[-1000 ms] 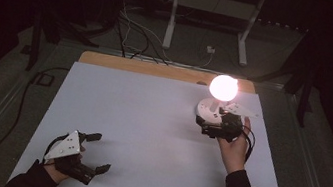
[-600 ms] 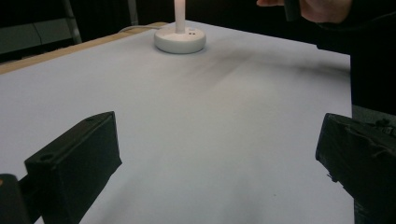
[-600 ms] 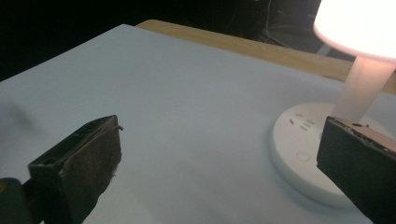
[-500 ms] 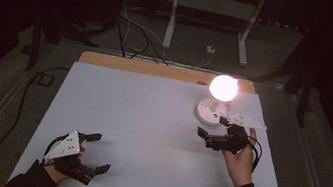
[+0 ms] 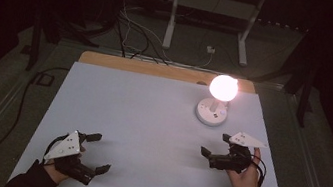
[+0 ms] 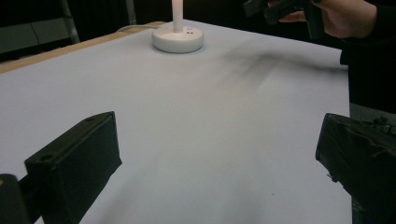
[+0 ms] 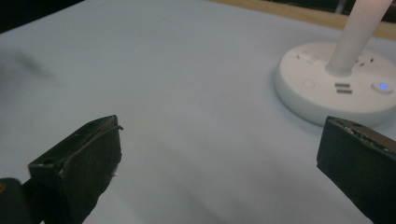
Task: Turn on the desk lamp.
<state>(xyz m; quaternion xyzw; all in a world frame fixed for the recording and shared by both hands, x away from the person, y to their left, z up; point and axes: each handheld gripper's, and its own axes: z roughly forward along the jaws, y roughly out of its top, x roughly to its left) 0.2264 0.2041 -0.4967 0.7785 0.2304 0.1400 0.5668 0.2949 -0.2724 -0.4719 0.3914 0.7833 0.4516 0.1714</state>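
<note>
Fingers spread wide on both grippers, nothing between them. Table (image 5: pixel 150 121), white-topped, carries a lit lamp (image 5: pixel 217 101) at its far right. Right gripper (image 5: pixel 215 148) hovers near the lamp's base, apart from it. Left gripper (image 5: pixel 98 153) sits low at the near-left edge.

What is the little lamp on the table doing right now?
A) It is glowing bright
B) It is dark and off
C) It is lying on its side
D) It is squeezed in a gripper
A: in the high view the lamp has a round top shining bright white, standing upright on its white base on the table, with the right gripper open and apart from it.
</note>
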